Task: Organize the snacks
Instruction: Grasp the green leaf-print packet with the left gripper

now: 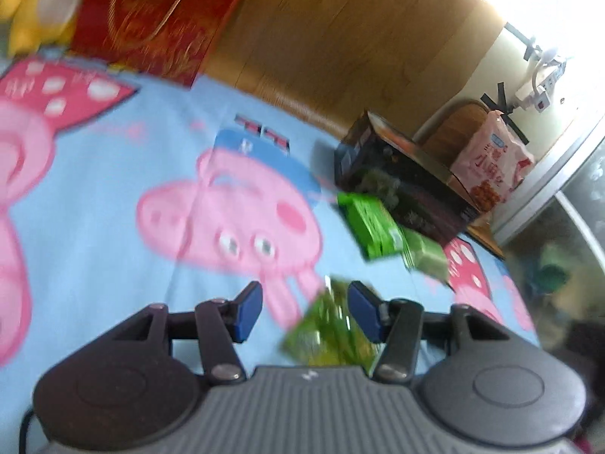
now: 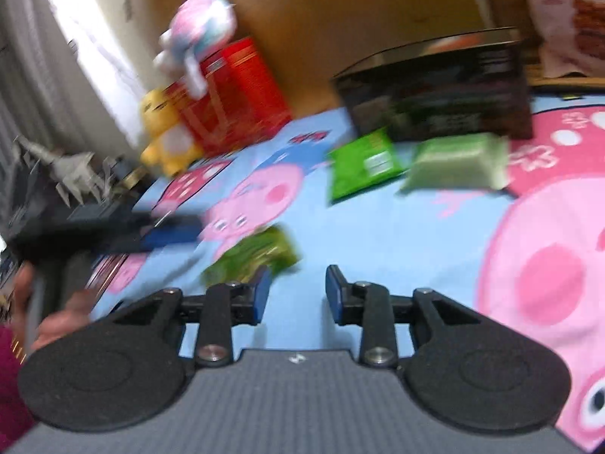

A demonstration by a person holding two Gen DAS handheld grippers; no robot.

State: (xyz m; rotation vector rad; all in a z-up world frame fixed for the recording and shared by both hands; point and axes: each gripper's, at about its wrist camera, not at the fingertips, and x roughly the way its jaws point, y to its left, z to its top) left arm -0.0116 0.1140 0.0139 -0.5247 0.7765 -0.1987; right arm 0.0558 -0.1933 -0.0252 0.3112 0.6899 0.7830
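Three green snack packets lie on a blue cartoon-pig cloth (image 1: 94,227). A yellow-green packet (image 1: 325,329) lies between the fingers of my open left gripper (image 1: 306,312), near its right finger; whether they touch is unclear. It also shows in the right wrist view (image 2: 253,257), just left of my open, empty right gripper (image 2: 298,291). A bright green packet (image 1: 372,225) (image 2: 359,168) and a pale green packet (image 1: 425,255) (image 2: 457,164) lie in front of a dark open box (image 1: 401,178) (image 2: 438,94). The left gripper (image 2: 151,236) appears blurred at the left of the right wrist view.
A red box (image 1: 162,26) (image 2: 234,90), a yellow plush (image 1: 38,3) (image 2: 166,132) and a pink-white plush (image 2: 200,26) stand at the cloth's far side. A pink snack bag (image 1: 491,159) (image 2: 563,11) stands behind the dark box. Wooden headboard (image 1: 340,38) behind.
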